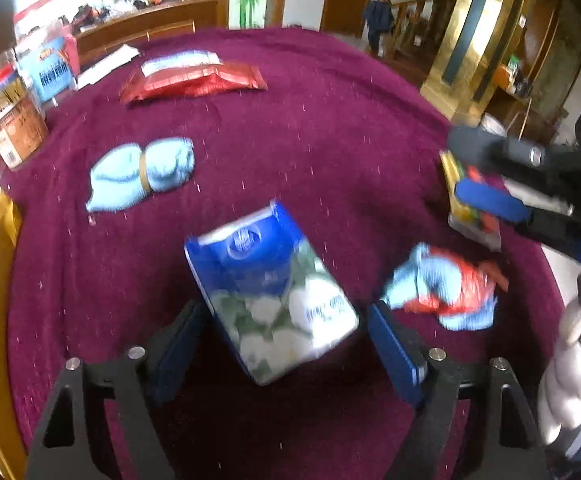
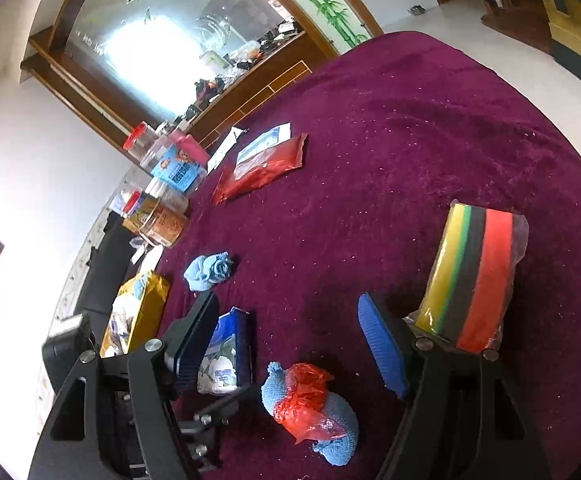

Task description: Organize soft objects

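The table cover is matt, plush maroon cloth. At 12 o'clock lies a glossy red foil pouch. The blue towel looks soft terry. At 6 o'clock, the tissue pack wears shiny plastic film.

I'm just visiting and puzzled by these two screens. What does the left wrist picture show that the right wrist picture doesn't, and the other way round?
Only the left wrist view shows a person by the far doorway and a gloved hand.

Only the right wrist view shows the large mirror and a yellow bag at the table edge.

Both show the blue tissue pack, the red packet, the striped sponge pack and two blue cloth bundles on the purple tablecloth.
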Available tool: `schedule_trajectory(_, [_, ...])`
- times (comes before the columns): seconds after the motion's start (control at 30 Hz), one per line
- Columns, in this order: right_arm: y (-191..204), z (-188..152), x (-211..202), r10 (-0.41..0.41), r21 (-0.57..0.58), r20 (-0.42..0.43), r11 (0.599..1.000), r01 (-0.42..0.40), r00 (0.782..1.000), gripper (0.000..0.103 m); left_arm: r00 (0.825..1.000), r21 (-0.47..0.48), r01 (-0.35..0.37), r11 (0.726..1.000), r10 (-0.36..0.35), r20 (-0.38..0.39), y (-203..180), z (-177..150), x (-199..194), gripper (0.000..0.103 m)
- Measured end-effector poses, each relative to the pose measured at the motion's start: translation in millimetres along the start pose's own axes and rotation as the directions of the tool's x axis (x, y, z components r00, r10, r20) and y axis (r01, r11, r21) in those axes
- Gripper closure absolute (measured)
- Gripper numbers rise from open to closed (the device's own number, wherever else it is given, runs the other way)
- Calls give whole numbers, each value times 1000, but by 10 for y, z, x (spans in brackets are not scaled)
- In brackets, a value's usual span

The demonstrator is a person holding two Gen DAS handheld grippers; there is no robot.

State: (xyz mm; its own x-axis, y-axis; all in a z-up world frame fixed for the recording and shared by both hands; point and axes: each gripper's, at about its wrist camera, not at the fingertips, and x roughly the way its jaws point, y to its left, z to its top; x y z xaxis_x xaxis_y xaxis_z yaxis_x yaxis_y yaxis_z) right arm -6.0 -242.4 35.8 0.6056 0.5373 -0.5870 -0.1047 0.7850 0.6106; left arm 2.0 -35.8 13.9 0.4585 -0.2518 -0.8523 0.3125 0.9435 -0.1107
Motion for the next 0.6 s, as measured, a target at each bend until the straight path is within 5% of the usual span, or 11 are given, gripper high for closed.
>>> schedule_trajectory(0.07, [19,-11,5,-13,-15,-2,1000,13,1000,32,1000,16,-13,1000,13,10,10,25,5,33])
schedule_trajectory(0.13, [15,-21,21,-20,-20,-9,1000,20,1000,32,1000,-8,13,1000,-13,14,93,30,-31,37])
schedule_trajectory(0.6, [232,-215,321,-100,-188,-130,979,75,986,32,978,-213,173,962,-144,149,811,-623,-1072,36])
